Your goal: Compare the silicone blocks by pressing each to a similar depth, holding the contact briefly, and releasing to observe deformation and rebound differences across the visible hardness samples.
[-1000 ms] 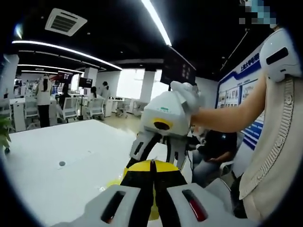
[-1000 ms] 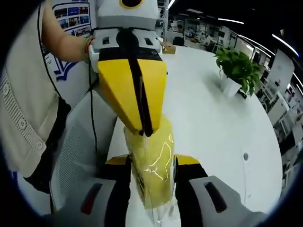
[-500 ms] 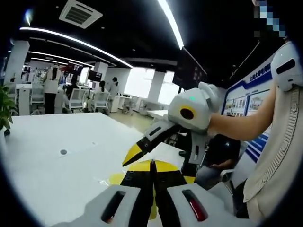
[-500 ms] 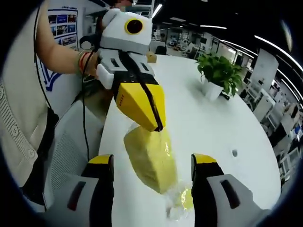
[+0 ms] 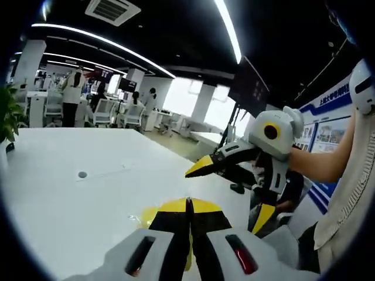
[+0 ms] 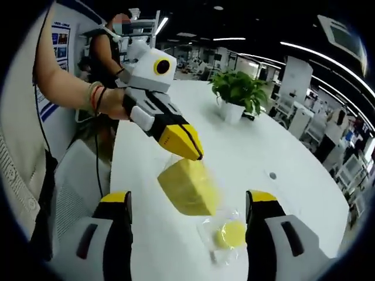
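Observation:
In the right gripper view a yellow silicone block (image 6: 187, 188) in clear plastic wrap sits just under my left gripper (image 6: 192, 151). That gripper is shut, pinching the wrap at the block's top corner. I cannot tell whether the block rests on the white table (image 6: 275, 146) or hangs just above it. My right gripper (image 6: 188, 202) is open wide, one finger on each side of the block and clear of it. A small round yellow sample (image 6: 229, 234) in a clear bag lies nearer my right finger. In the left gripper view my left gripper (image 5: 188, 202) is shut over the yellow block (image 5: 145, 218), with the right gripper (image 5: 231, 193) open beyond it.
A potted green plant (image 6: 237, 91) stands farther along the table, and a small round hole (image 6: 272, 175) marks the tabletop. A grey chair (image 6: 73, 175) stands at the table's edge beside the person's arm (image 6: 64, 88). Desks and people fill the office (image 5: 70, 105) behind.
My right gripper has opened off the yellow block and drawn back from it. The left gripper stays shut on the block's wrap. The small bagged sample has come into sight.

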### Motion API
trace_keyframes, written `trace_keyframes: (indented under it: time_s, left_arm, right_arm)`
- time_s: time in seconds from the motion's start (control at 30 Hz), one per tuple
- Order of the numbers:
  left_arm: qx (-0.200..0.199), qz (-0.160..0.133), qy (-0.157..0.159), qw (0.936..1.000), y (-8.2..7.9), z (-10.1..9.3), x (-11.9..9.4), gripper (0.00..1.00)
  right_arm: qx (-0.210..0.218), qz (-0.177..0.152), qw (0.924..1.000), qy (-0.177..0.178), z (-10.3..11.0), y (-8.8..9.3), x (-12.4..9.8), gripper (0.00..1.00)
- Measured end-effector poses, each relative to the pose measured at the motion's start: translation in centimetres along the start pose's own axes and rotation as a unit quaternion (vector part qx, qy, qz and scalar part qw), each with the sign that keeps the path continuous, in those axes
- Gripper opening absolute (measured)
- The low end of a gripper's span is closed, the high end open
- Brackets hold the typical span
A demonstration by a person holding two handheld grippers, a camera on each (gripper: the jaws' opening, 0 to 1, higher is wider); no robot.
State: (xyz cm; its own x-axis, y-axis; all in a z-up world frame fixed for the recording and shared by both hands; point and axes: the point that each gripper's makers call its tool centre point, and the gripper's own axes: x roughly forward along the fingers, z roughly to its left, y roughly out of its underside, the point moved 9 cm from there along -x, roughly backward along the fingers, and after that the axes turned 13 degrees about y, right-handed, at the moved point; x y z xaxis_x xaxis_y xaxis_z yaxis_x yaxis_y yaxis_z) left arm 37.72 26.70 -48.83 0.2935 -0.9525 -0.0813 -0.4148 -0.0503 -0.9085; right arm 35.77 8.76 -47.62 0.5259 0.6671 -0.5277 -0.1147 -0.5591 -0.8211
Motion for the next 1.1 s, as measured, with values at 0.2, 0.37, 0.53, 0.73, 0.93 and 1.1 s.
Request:
trace_keyframes:
  time_s: [0.2, 0.37, 0.53, 0.73, 0.93, 1.1]
  left_arm:
    - [-0.017, -0.002, -0.009, 0.9998, 0.4, 1.8, 0.7, 0.0]
    - [-0.024, 0.003, -0.019, 0.9995, 1.0, 3.3, 1.1, 0.0]
    - [-0.045, 0.01, -0.028, 0.9985, 2.1, 5.2, 1.1, 0.0]
    - [-0.087, 0.013, -0.032, 0.9956, 3.6, 7.4, 1.0, 0.0]
    - [-0.116, 0.005, -0.039, 0.9925, 4.6, 9.5, 0.8, 0.0]
    - [-0.12, -0.014, -0.065, 0.9905, 4.0, 11.9, -0.1, 0.0]
  right_arm:
    - [0.048, 0.005, 0.9978, 0.044, -0.4, 2.5, -1.1, 0.83]
    - [0.104, 0.006, 0.9911, 0.084, -0.8, 4.5, -2.5, 0.86]
    - [0.149, 0.007, 0.9813, 0.121, -0.9, 6.4, -4.5, 0.85]
    - [0.17, 0.039, 0.9753, 0.135, -0.7, 8.7, -5.5, 0.85]
    - [0.182, 0.054, 0.9702, 0.15, -1.2, 9.5, -6.3, 0.85]
    - [0.186, 0.07, 0.9692, 0.145, -1.5, 9.9, -6.2, 0.83]
